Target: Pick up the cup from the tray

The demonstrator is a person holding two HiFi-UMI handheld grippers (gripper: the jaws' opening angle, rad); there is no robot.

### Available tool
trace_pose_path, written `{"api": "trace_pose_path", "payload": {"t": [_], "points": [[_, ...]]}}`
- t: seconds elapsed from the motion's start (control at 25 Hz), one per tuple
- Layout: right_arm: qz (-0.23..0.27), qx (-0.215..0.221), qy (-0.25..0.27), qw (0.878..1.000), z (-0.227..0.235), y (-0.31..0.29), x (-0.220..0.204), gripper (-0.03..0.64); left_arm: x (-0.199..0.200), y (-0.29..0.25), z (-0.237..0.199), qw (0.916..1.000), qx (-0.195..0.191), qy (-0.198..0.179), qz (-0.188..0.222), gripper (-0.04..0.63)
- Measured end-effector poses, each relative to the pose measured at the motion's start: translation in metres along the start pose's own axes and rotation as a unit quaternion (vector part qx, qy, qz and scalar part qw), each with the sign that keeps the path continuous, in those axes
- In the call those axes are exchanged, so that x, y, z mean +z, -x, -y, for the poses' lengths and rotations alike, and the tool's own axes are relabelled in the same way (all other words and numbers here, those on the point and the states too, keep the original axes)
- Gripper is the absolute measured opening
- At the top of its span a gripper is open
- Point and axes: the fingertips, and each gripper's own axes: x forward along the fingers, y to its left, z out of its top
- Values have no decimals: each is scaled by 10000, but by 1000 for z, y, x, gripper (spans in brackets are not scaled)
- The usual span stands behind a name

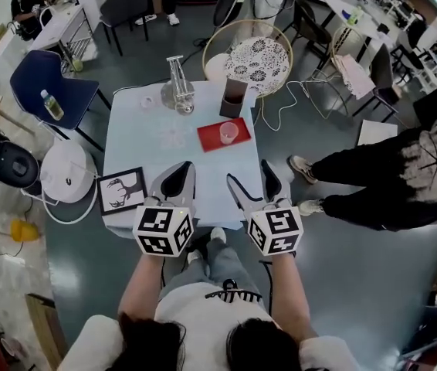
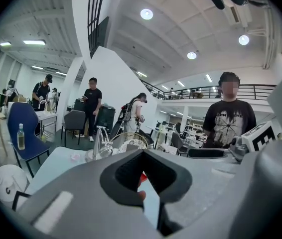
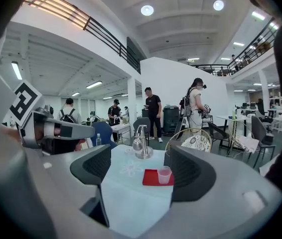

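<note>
I hold both grippers low over the near edge of the counter point(image 1: 145, 141), side by side and apart from each other. My left gripper point(image 1: 177, 178) has its jaws closed together, with nothing held between them; in the left gripper view a sliver of red shows through the notch above the meeting pads. My right gripper point(image 1: 251, 178) has its jaws spread wide and empty, and in the right gripper view the cup point(image 3: 164, 174) shows in the gap between them, well ahead and not touched.

The cup is pink and translucent, and it stands upright on the right part of the tray point(image 1: 211, 138). The tray is red and flat and lies on the far right part of the counter. Just behind the tray stands a dark box point(image 1: 233, 97). To the left of the box, near the far edge, stands a shiny metal stand point(image 1: 178, 91). A frame point(image 1: 121, 189) with a deer picture lies at the near left corner, just beside my left gripper.

A person point(image 1: 404, 168) in dark clothes stands off the right side of the counter. A blue chair point(image 1: 45, 83) with a bottle point(image 1: 51, 104) on its seat stands off to the left.
</note>
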Motion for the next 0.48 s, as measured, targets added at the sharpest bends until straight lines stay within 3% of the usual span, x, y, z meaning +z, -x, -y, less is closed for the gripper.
{"api": "trace_pose_path", "payload": {"t": [0.48], "points": [[-268,305,105,9991,43,-89,-20,410,-12,-76,-33,9991,344,181,-145,1]]}}
